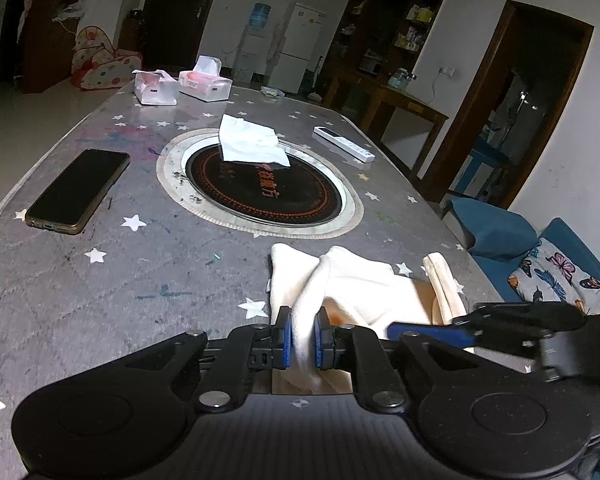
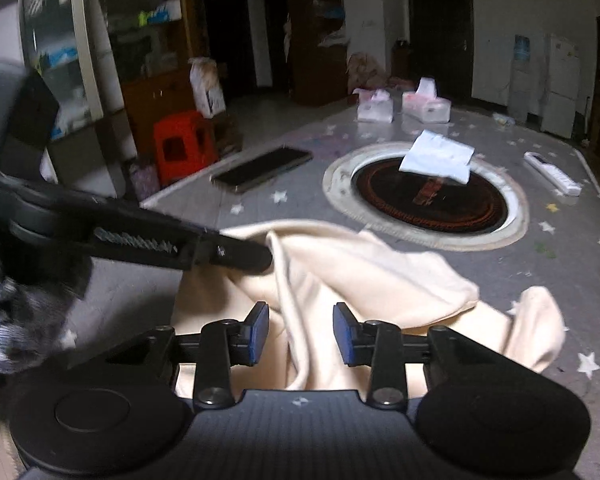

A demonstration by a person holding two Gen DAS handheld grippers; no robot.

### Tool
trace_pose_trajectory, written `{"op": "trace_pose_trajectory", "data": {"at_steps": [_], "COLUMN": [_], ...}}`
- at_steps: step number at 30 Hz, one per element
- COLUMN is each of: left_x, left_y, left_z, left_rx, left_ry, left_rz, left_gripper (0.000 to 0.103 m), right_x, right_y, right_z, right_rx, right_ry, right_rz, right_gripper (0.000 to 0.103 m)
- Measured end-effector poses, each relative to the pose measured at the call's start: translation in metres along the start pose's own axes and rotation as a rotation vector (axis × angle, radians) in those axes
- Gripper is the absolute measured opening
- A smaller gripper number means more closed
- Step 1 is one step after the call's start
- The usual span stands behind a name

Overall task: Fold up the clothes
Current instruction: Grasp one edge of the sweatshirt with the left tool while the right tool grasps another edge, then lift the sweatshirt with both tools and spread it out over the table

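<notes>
From the left wrist, the left gripper (image 1: 303,338) pinches a raised fold of the cream garment (image 1: 360,280), which lies at the near edge of the star-patterned table (image 1: 100,300) (a phone (image 1: 78,190) sits well apart).

From the right wrist, the right gripper (image 2: 300,334) stands spread apart, the cloth between its blue pads (image 2: 343,334) but ungripped.

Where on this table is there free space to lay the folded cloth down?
Bare table lies between the phone, the round cooktop and the cream garment. The far end is crowded by tissue packs; a tissue covers the cooktop's rim.
</notes>
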State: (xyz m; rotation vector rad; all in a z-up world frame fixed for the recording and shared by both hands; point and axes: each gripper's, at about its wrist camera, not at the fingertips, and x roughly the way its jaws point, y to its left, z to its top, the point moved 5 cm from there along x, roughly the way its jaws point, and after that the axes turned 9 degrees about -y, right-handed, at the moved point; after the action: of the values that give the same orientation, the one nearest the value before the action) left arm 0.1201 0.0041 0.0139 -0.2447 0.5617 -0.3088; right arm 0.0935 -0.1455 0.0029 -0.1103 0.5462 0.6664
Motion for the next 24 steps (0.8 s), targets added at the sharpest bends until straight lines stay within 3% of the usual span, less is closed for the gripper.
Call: {"op": "trace_pose_trajectory", "data": {"at_steps": [2, 3, 5, 6, 7, 19, 22, 23, 24], "left_x": [-0.001, -0.001, -0.002, -0.002, -0.002, 0.026, 0.037, 0.039, 0.040], "left_y": [0.000, 0.000, -0.001, -0.001, -0.002, -0.017, -0.017, -0.016, -0.015], "left_z": [0.000, 0.001, 0.002, 0.003, 0.004, 0.015, 0.015, 0.014, 0.013], "left_rx": [-0.001, 0.000, 0.004, 0.006, 0.012, 0.052, 0.062, 0.066, 0.064], "left_ry": [0.001, 0.000, -0.003, -0.004, -0.005, 0.016, 0.033, 0.038, 0.040], "left_rz": [0.002, 0.003, 0.005, 0.006, 0.005, -0.015, -0.013, -0.015, -0.022], "left_gripper": [0.015, 0.016, 0.029, 0.038, 0.040, 0.047, 0.044, 0.035, 0.014], "right_x": [0.009, 0.011, 0.004, -0.004, -0.012, -0.122, -0.147, -0.154, -0.160], "right_y": [0.002, 0.001, -0.006, -0.011, -0.016, -0.083, -0.098, -0.101, -0.104], "right_z": [-0.006, -0.006, -0.006, -0.005, -0.004, -0.049, -0.065, -0.072, -0.079], "right_rx": [-0.030, -0.040, -0.028, -0.024, -0.019, 0.112, 0.156, 0.176, 0.196], "right_ry": [0.014, 0.016, -0.008, -0.025, -0.042, -0.097, -0.099, -0.094, -0.088], "right_rz": [-0.025, -0.042, -0.087, -0.110, -0.133, -0.466, -0.541, -0.559, -0.576], "right_gripper": [0.011, 0.008, 0.004, 0.003, 0.003, 0.003, 0.003, 0.003, 0.003]}}
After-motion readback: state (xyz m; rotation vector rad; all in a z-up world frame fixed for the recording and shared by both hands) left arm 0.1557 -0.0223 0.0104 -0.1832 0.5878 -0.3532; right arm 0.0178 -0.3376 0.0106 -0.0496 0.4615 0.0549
